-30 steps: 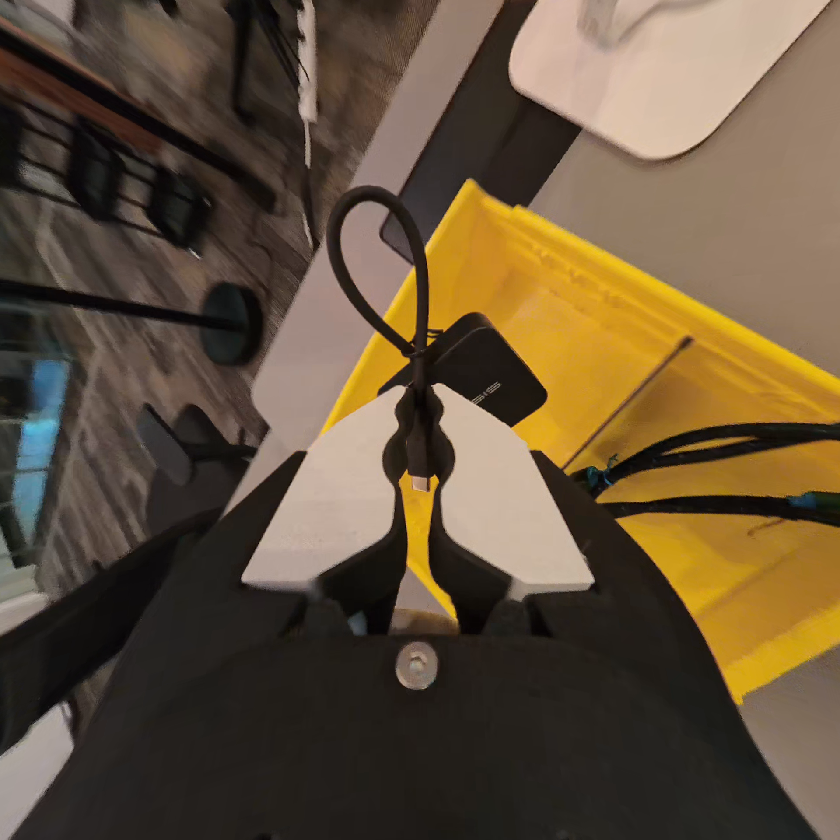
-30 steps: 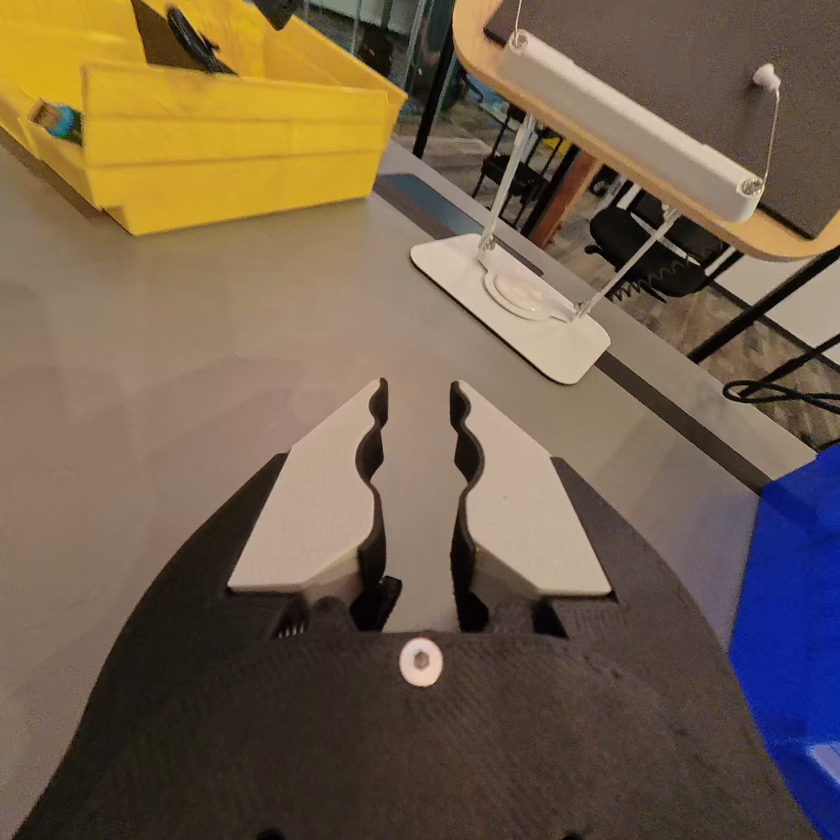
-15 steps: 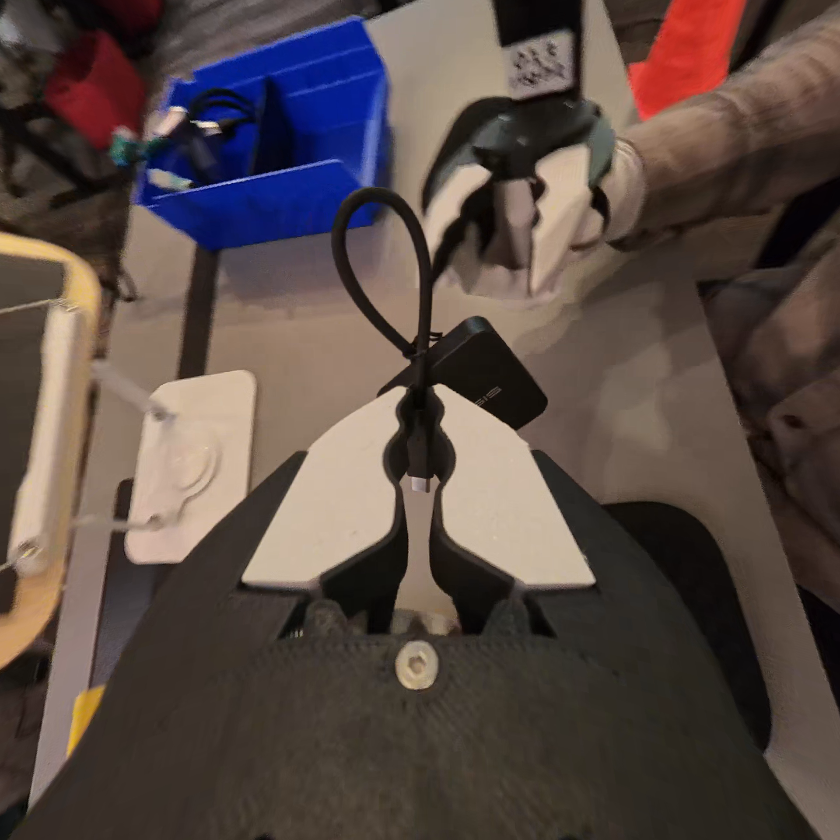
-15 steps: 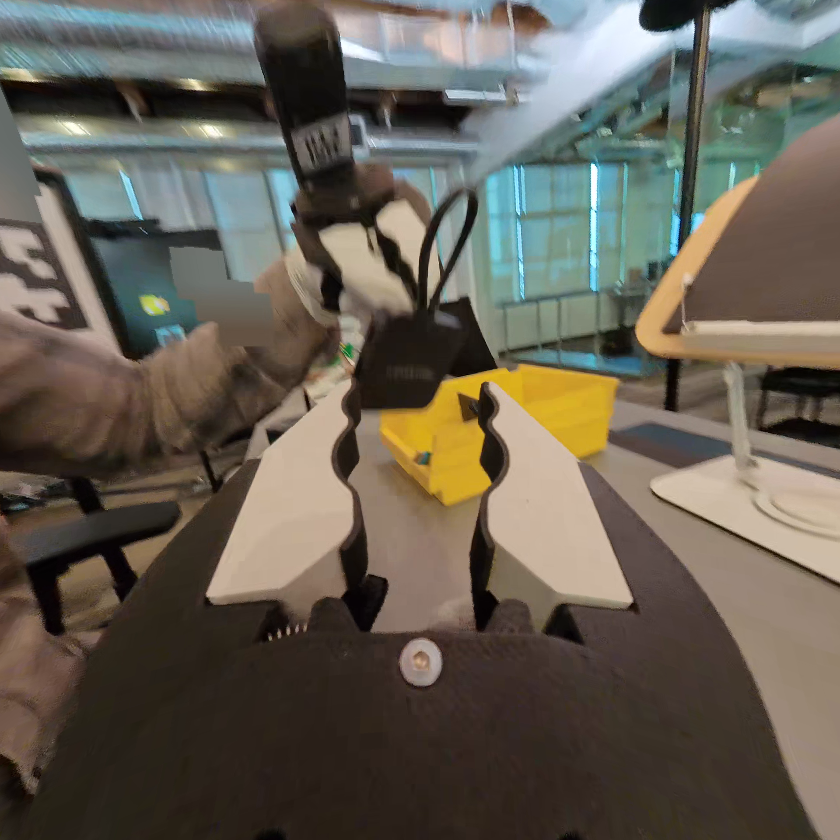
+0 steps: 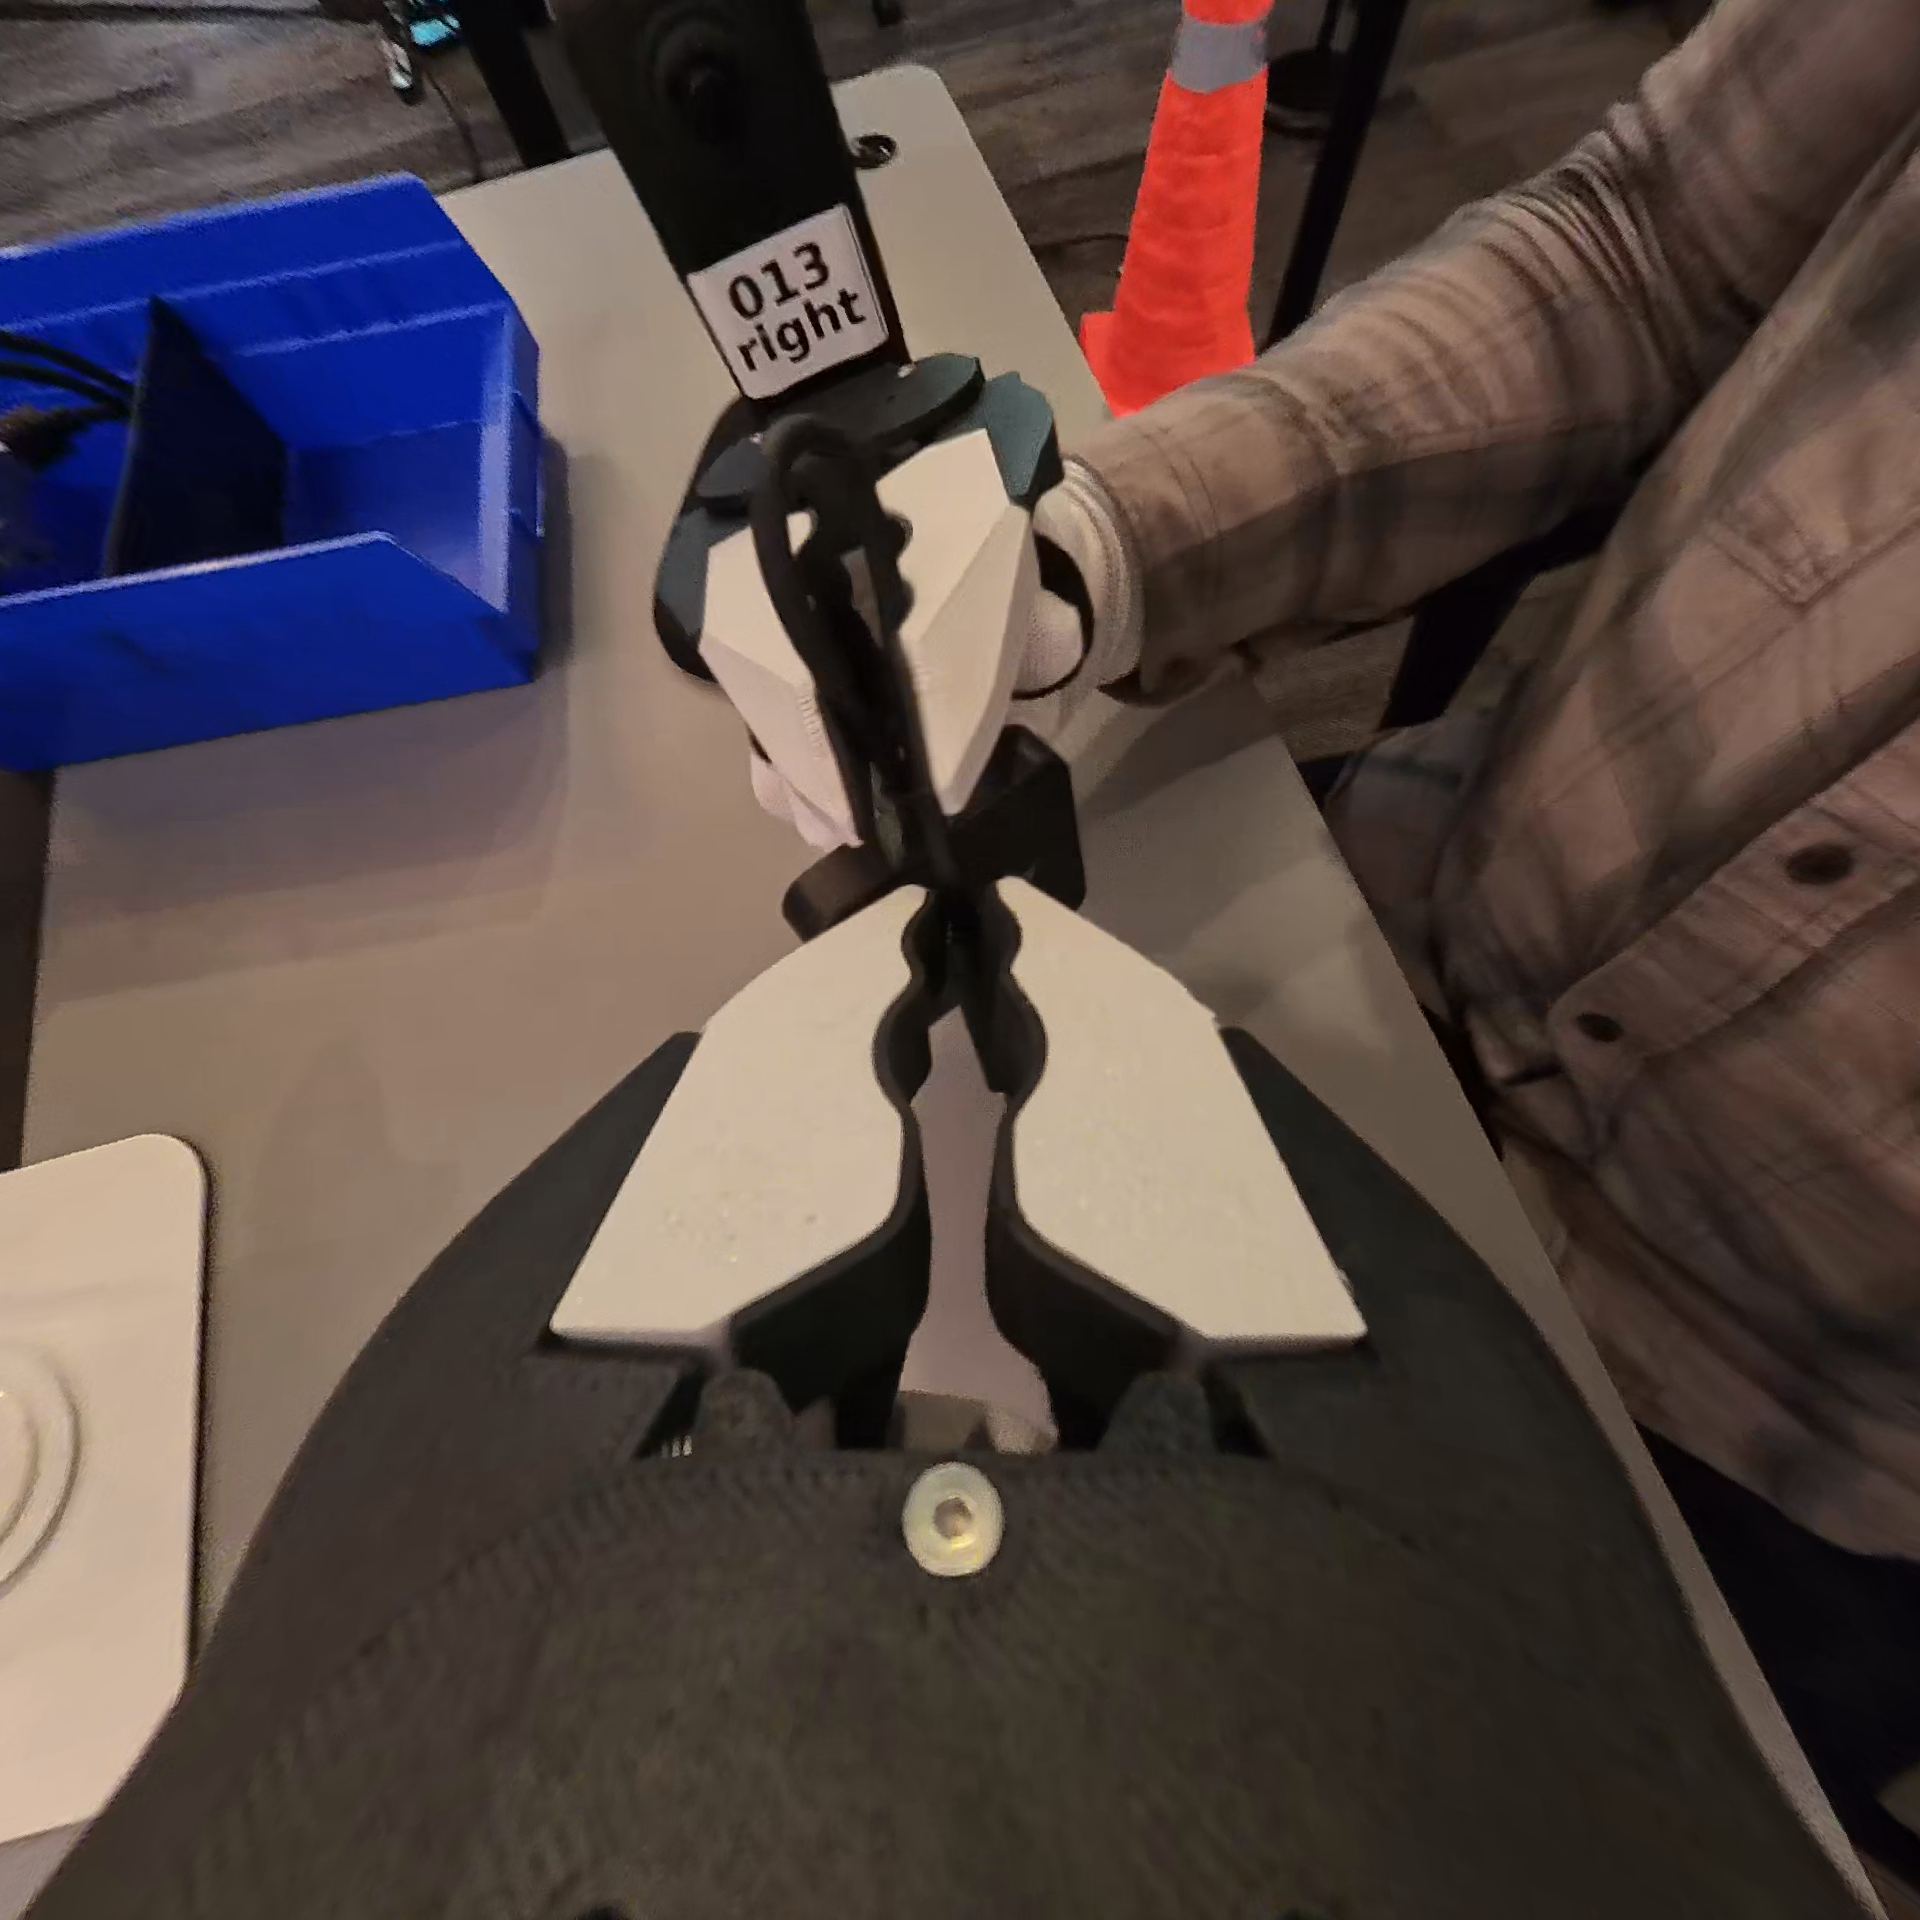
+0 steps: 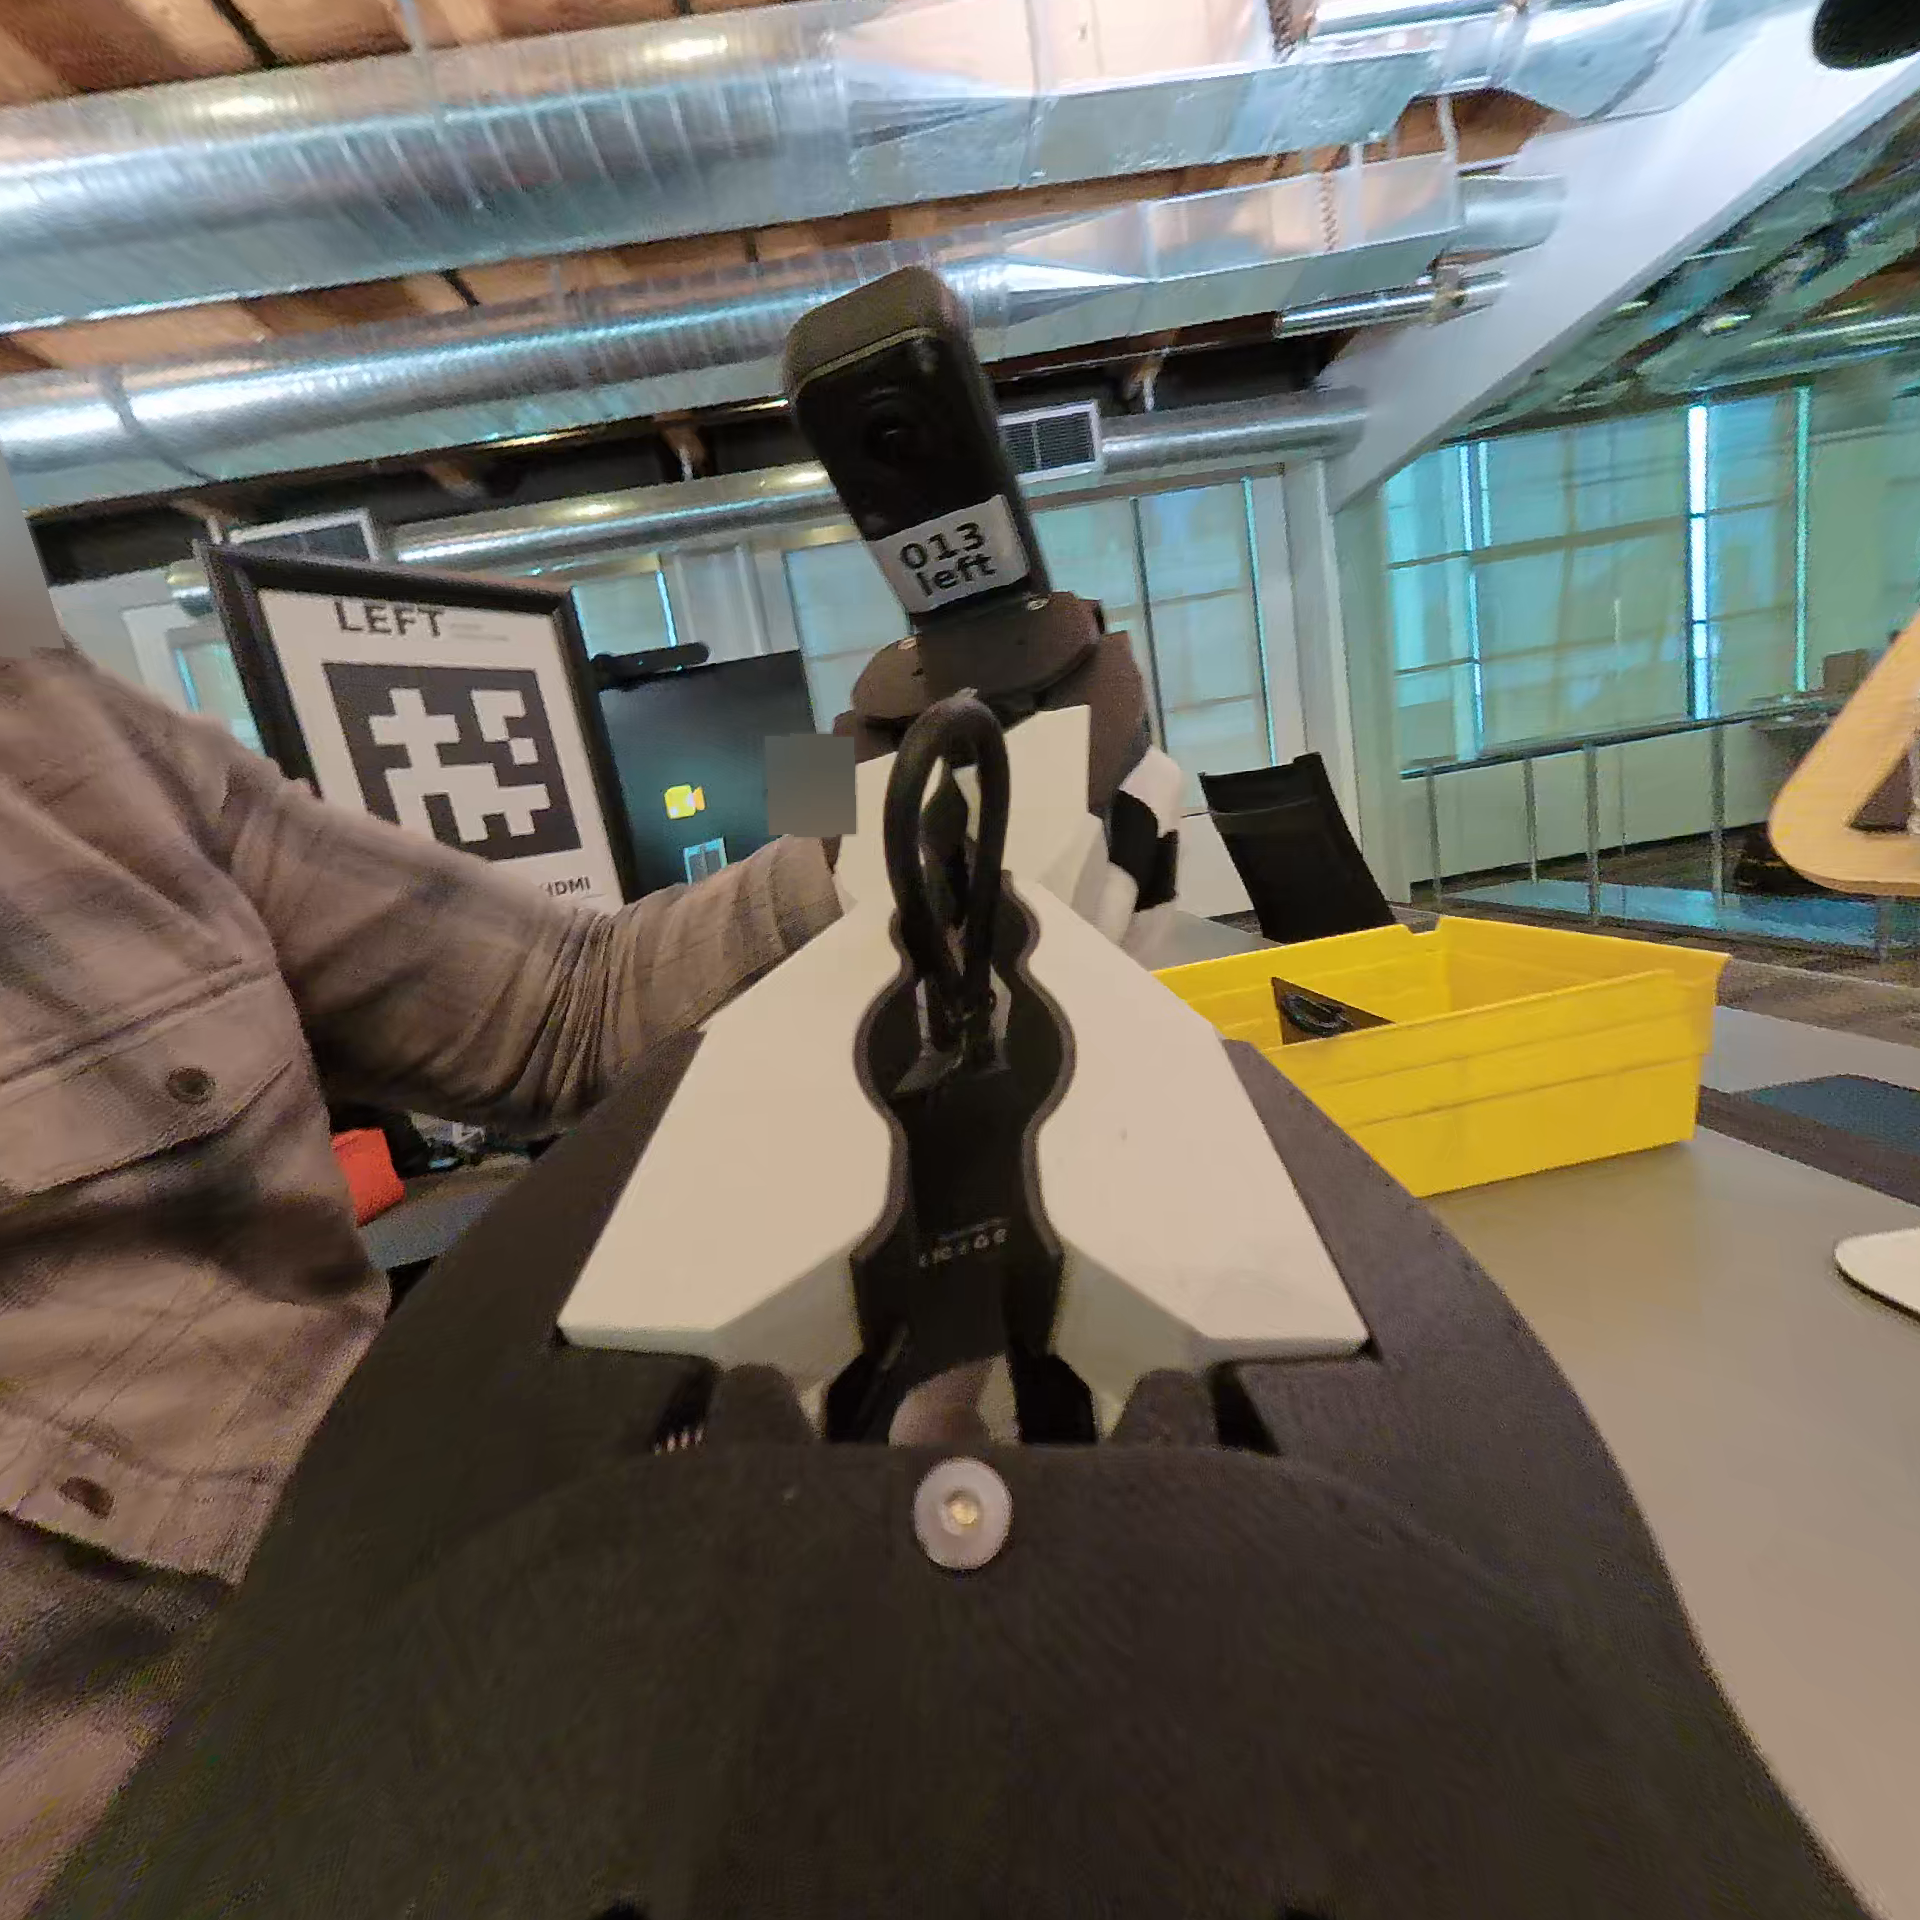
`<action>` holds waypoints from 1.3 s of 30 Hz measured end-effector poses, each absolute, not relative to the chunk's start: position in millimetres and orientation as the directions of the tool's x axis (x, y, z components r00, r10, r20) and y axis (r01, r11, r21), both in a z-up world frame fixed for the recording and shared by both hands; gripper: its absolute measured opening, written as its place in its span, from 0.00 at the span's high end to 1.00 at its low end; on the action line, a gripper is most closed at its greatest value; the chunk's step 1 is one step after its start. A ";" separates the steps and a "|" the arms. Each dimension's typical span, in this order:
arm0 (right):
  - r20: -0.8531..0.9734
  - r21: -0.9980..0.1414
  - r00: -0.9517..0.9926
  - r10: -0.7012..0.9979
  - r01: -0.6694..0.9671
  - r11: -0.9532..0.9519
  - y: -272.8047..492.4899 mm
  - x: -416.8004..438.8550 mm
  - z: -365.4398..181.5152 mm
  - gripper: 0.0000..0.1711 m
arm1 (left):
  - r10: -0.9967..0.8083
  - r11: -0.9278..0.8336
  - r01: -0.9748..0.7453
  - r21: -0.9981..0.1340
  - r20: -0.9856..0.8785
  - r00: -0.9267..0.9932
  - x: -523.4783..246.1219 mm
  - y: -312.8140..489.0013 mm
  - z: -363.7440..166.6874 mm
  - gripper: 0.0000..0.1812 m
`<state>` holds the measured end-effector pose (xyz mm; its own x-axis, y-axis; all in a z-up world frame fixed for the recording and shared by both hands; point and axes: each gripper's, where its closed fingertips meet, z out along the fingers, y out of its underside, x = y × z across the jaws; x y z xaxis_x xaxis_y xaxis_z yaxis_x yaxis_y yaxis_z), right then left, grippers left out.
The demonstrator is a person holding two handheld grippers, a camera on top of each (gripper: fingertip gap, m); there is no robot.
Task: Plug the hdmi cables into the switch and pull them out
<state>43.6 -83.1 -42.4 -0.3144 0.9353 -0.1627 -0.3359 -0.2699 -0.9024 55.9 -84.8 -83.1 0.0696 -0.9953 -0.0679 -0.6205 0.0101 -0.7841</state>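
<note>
A small black HDMI switch [image 6: 961, 1195] with a short black cable loop [image 6: 945, 831] is held in the air between both grippers. My right gripper [image 6: 956, 925] is shut on the switch body, which fills the gap between its white fingers. My left gripper [image 5: 961, 904] faces it tip to tip and is shut on the switch's cable [image 5: 862, 665], with the plug end in the hollow between its fingers. In the left wrist view the right gripper [image 5: 894, 810] sits over the switch body [image 5: 1023, 821]. The left gripper's white fingers [image 6: 1055, 790] show behind the loop.
The grey table [image 5: 416, 935] lies below. A blue bin [image 5: 312, 582] with cables stands at its far left, a yellow bin [image 6: 1455, 1060] on the other side. A white lamp base [image 5: 83, 1351] is near. A person's plaid sleeve [image 5: 1455, 468] and an orange cone [image 5: 1195, 208] are at the right. Both grippers' tips are close together, under 4 cm apart.
My left gripper swung away from the yellow bin with the switch's cable. My right gripper rose from the table, met it and closed on the switch body.
</note>
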 end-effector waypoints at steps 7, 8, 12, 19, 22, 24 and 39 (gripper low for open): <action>-0.323 -0.821 -0.158 0.933 -0.444 -0.359 -34.3 58.4 -35.1 1.00 | -0.741 0.165 -0.638 -0.752 -0.522 0.423 44.8 -49.0 -43.5 0.72; -0.361 -0.791 -0.149 0.920 -0.473 -0.387 -26.0 63.2 -33.5 1.00 | -0.665 0.218 -0.663 -0.716 -0.606 0.436 44.4 -53.0 -39.4 0.71; -0.496 -0.659 -0.151 0.855 -0.576 -0.484 0.1 80.1 -29.6 1.00 | -0.283 0.287 -0.887 -0.363 -0.916 0.284 42.6 -61.3 -62.1 0.67; -0.595 -0.573 -0.220 0.773 -0.559 -0.600 -0.7 60.9 -35.8 1.00 | 0.011 0.205 -0.963 -0.177 -0.983 0.183 44.3 -36.8 -111.7 0.68; -0.595 -0.579 -0.233 0.769 -0.540 -0.611 -9.7 52.2 -35.7 0.99 | 0.139 0.262 -0.947 -0.184 -0.964 0.225 54.2 -43.6 -95.3 0.76; -0.602 -0.578 -0.240 0.762 -0.527 -0.623 -14.2 47.1 -37.1 0.99 | 0.166 0.268 -0.946 -0.183 -0.958 0.233 58.0 -45.8 -89.4 0.84; -0.247 -0.924 -0.387 0.888 -0.180 -0.336 -83.7 57.4 -24.9 0.62 | -0.534 0.443 -0.574 -0.688 -0.717 0.448 32.4 -117.0 -20.4 0.92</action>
